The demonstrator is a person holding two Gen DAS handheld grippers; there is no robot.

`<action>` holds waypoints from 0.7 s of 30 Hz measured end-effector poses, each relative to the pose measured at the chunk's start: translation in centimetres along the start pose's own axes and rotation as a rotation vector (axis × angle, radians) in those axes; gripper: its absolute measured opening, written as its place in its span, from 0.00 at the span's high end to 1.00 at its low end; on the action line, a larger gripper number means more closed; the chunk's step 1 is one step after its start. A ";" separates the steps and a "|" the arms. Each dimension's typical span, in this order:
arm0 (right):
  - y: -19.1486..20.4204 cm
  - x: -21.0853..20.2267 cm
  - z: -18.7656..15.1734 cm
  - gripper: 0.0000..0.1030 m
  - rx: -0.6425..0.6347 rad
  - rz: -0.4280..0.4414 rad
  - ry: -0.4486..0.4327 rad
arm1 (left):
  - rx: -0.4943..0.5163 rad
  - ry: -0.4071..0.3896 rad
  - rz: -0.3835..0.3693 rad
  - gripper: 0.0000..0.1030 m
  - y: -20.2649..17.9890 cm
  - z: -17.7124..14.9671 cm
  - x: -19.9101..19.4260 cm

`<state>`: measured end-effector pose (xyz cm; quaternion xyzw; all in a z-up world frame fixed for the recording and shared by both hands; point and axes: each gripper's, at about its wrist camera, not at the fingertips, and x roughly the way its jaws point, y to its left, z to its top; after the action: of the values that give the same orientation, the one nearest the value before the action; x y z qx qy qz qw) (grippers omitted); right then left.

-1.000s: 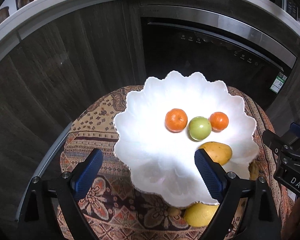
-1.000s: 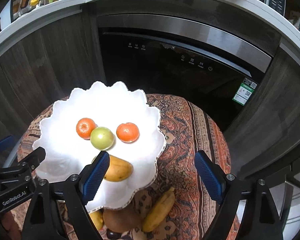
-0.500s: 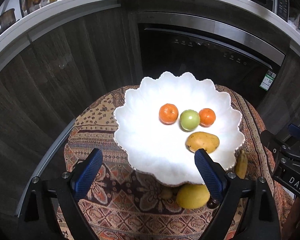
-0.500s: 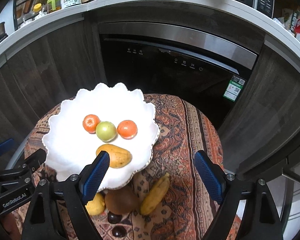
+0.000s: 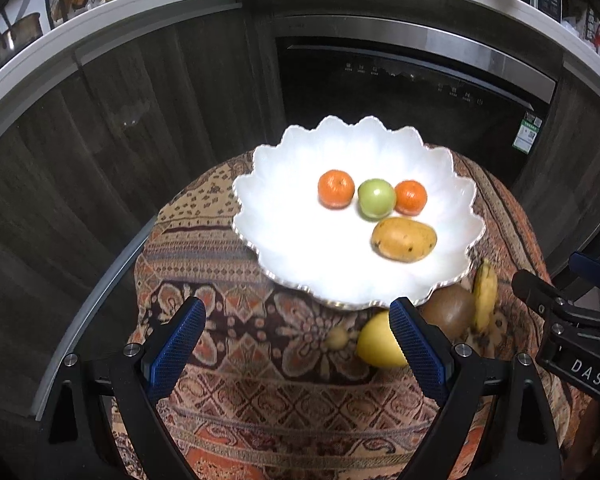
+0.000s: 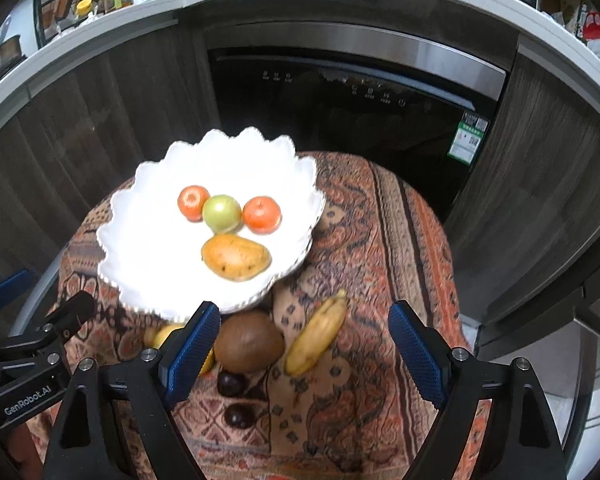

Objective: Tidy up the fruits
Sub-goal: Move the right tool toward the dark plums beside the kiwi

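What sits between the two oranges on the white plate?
A green apple sits between the two oranges on the scalloped plate, touching or nearly touching both. Both wrist views show it.

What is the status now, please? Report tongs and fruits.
Left tongs and right tongs open, empty. Four fruits in white plate; banana, kiwi, lemon on cloth. Nothing blocking.

Patterned cloth (image 6: 380, 240) (round table): white bowl (image 6: 148, 216), kiwi (image 6: 248, 342), banana (image 6: 316, 334), lemon (image 5: 376, 344).
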<state>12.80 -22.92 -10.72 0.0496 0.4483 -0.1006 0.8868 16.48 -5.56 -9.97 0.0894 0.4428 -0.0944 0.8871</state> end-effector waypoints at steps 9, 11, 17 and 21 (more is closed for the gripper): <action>2.1 1.4 -3.8 0.27 -0.042 0.035 0.062 | -0.034 0.049 0.005 0.09 1.4 -3.9 1.1; 2.5 1.9 -4.6 0.29 -0.051 0.038 0.080 | -0.033 0.058 0.011 0.09 1.6 -4.6 1.3; 3.5 3.4 -6.9 0.43 -0.074 0.068 0.145 | -0.044 0.093 0.021 0.09 2.2 -6.5 2.2; 4.1 4.0 -7.6 0.46 -0.087 0.071 0.161 | -0.051 0.107 0.027 0.09 2.6 -7.3 2.6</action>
<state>10.07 -18.09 -18.51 0.0347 0.5200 -0.0451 0.8522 13.04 -1.56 -16.14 0.0778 0.4905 -0.0663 0.8654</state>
